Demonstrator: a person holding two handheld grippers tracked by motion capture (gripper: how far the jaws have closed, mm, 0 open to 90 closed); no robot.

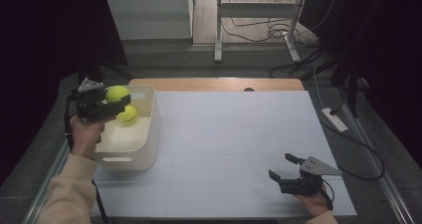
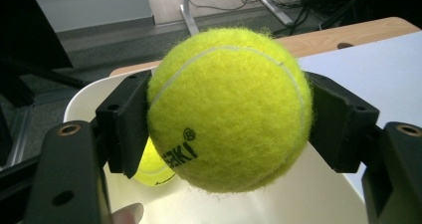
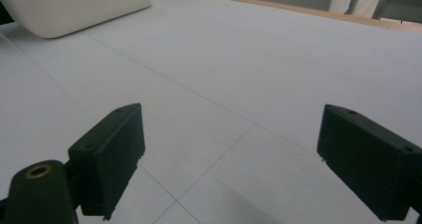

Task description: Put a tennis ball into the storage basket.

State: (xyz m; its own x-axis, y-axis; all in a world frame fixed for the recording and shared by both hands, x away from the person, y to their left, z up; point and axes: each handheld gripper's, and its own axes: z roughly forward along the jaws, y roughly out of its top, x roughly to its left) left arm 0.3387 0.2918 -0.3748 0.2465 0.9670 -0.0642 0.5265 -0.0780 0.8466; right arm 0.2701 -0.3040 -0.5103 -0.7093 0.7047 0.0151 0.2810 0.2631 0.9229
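Observation:
A yellow tennis ball hangs above the white bin, with my left gripper shut on it, one black pad on each side. A second tennis ball lies on the bin's floor just below and beyond the held one. Low at the right of the table, my right gripper stands open over the bare white surface, nothing between its jaws, pointing toward the bin.
The white table top stretches between the bin and the right gripper, with a wooden strip at its far edge. Beyond it are desk legs and cables on the floor. A power strip lies right of the table.

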